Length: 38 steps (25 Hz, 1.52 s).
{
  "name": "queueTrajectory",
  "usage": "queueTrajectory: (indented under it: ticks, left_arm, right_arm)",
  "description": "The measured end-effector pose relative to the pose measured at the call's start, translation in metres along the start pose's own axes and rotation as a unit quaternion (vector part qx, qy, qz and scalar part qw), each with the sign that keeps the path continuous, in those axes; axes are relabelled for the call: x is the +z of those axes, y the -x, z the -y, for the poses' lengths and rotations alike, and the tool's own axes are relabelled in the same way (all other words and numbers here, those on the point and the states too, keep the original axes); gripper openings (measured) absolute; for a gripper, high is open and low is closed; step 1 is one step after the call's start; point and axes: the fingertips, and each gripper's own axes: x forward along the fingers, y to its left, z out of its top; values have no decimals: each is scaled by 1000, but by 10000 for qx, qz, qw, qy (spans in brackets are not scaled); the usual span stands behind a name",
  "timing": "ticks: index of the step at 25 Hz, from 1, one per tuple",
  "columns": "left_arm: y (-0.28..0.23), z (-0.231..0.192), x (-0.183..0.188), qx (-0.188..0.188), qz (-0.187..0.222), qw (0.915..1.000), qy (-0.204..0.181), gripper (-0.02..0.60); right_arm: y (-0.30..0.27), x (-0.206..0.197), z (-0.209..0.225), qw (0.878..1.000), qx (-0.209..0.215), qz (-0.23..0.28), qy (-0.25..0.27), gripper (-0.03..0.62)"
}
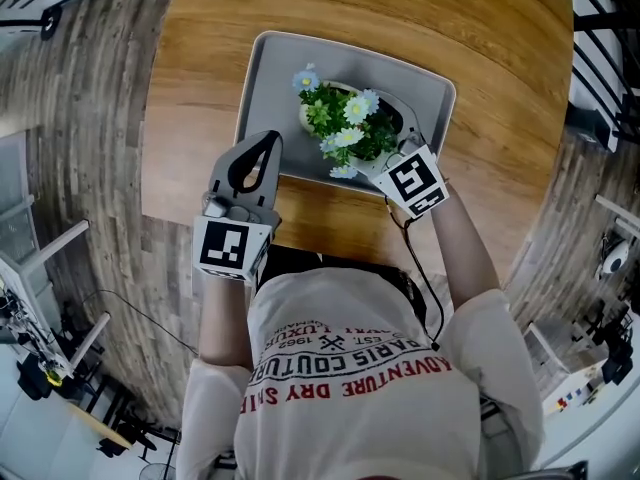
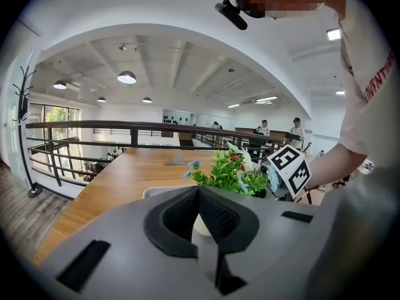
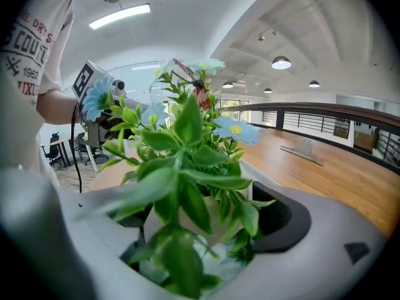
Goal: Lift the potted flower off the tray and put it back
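Note:
The potted flower [image 1: 345, 128], green leaves with white and blue blooms in a white pot, stands on the grey tray [image 1: 265, 98] on a round wooden table. My right gripper [image 1: 385, 158] reaches in from the near right, and in the right gripper view its jaws sit on either side of the white pot [image 3: 194, 220]; leaves [image 3: 187, 136] hide much of the contact. My left gripper [image 1: 268, 138] rests over the tray's near left edge with its jaws together and nothing between them. In the left gripper view the flower [image 2: 228, 174] stands just beyond the shut tips [image 2: 199, 189].
The wooden table [image 1: 350, 18] extends beyond the tray on all sides, its near edge just under my arms. Wood-plank floor surrounds it, and a dark railing [image 2: 94, 127] runs behind. People stand far off in the room [image 2: 295, 127].

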Motion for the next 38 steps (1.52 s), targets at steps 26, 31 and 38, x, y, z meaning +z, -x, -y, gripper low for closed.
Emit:
queueTrajectory:
  ticks: [26,31,38]
  left_arm:
    - [64,21,96,-974,993,9853,-996,12]
    - [74,24,119,-1144,1185,9784,-1247,12]
    - [78,35,133,-1356,1340,9707,-1464,12]
  right_arm:
    - [180,126,-14,9253,-3425,1596,-323,45]
    - [202,148,-23,9065,-3748,1913,-346,31]
    - [213,159,-36,9072,-3664,2051,-274,26]
